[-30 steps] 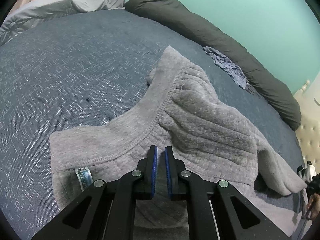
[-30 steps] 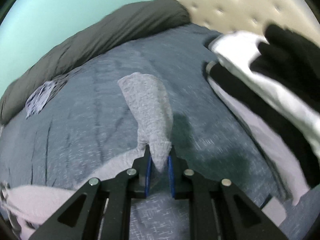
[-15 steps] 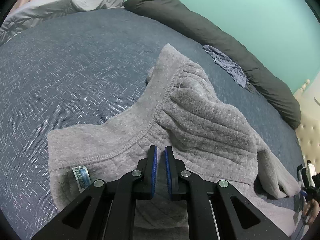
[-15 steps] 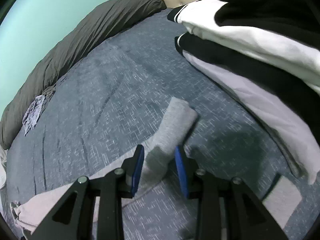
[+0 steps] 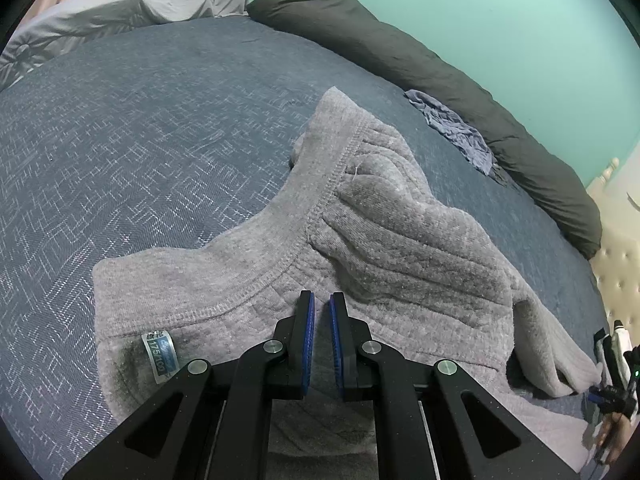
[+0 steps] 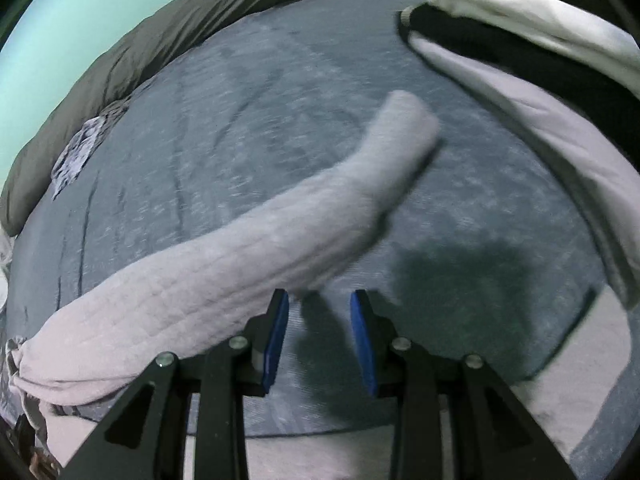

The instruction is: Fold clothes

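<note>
One grey sweater (image 5: 360,248) lies on the bed (image 5: 140,128) before me. My left gripper (image 5: 322,308) hovers over its near collar edge, jaws nearly together with nothing visibly pinched. My right gripper (image 6: 319,300) stands apart, jaws having just opened, the one sleeve (image 6: 248,248) lying free just left of its tips. One dark bolster (image 5: 440,68) lines the far edge; one crumpled blue cloth (image 5: 456,128) sits beside it.

Dark grey bolster (image 5: 460,76) lies along teal wall (image 5: 500,12) at far edge of blue bedspread (image 5: 140,128). Crumpled blue cloth (image 5: 456,128) just beside it. Tufted cream headboard (image 5: 620,256) at right.
</note>
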The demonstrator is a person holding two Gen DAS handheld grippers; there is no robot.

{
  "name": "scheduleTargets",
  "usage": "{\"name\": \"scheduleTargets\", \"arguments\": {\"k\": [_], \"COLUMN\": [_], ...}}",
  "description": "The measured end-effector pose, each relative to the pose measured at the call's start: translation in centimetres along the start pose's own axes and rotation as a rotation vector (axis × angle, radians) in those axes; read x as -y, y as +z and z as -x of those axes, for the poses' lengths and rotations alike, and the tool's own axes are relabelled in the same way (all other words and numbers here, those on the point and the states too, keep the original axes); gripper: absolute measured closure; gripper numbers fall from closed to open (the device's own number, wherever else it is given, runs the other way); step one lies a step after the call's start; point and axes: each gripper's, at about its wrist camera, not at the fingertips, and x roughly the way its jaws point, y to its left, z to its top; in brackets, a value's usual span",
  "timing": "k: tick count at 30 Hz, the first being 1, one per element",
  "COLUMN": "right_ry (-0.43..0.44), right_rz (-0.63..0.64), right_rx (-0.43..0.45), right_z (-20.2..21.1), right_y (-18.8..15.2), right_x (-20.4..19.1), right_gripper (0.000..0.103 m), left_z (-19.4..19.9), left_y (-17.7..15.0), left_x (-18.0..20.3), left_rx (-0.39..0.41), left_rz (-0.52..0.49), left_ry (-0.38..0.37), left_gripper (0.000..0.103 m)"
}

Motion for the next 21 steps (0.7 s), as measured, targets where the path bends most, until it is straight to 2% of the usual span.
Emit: {"name": "scheduleTargets", "arguments": {"k": [6,15,17,19,21], "right_ry": [0.043,0.048,0.075,0.114,0.153], "right_rz": [0.040,0.005,0.014,0.025,0.032], "right_rx": [0.039,0.073,0.090,0.095,0.089], "right_z": [0.2,-0.3,0.5,1.3,2.1], "right_y": [1.7,3.7,2.9,1.7,0.1], "right_x": [-3.0,-3.7,-4.1,-4.6,-4.9], "right_gripper": [0.071,0.071,0.071,0.071,0.071], "left_z": [-0.3,-0.9,-1.0,-1.1,-1.1], "left_y": [0.2,0.3,0.4,0.4,0.4], "left_x": [0.1,0.2,0.2,0.3,0.3], "left_rx": [-0.003,-0.013,-0.017,-0.016,-0.013], "left_rz": [-0.004,-0.012,-0.014,-0.015,-0.018], "left_ry": [-0.002,0.000,0.001,-0.002,-0.001], "left_gripper": [0.095,0.094,0.088,0.073,0.066]}}
